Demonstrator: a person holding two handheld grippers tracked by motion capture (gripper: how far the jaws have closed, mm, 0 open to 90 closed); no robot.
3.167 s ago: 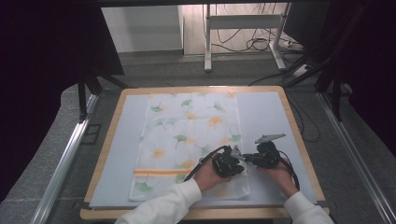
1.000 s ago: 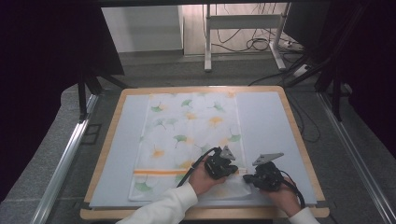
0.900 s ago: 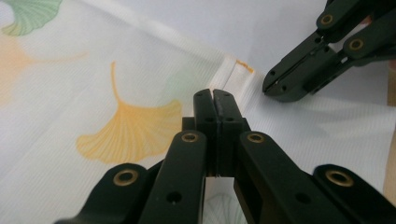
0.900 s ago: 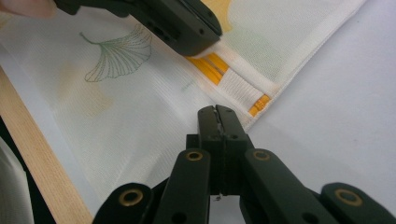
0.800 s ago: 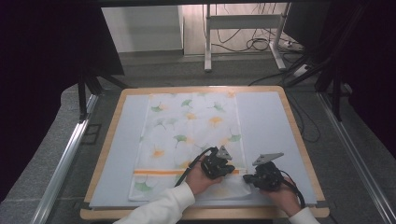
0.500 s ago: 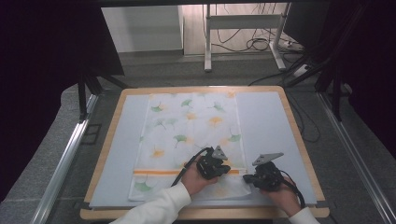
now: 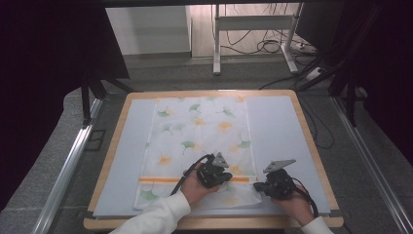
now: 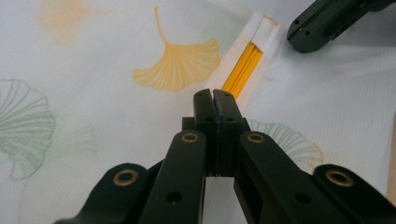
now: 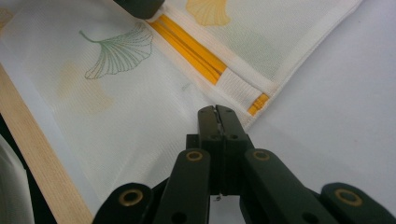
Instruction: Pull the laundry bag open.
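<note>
Here, both grippers closed: left gripper (image 8: 214, 100) over cloth (image 7: 204, 131); right gripper (image 9: 217, 116) seemingly pinching its edge.

Table evenly lit from above, surroundings dark — gripper views sharp near, soft toward edges.

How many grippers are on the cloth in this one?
2. The left gripper rests on the leaf-print cloth by its orange stripe; the right gripper sits at the cloth's near right edge.
</note>
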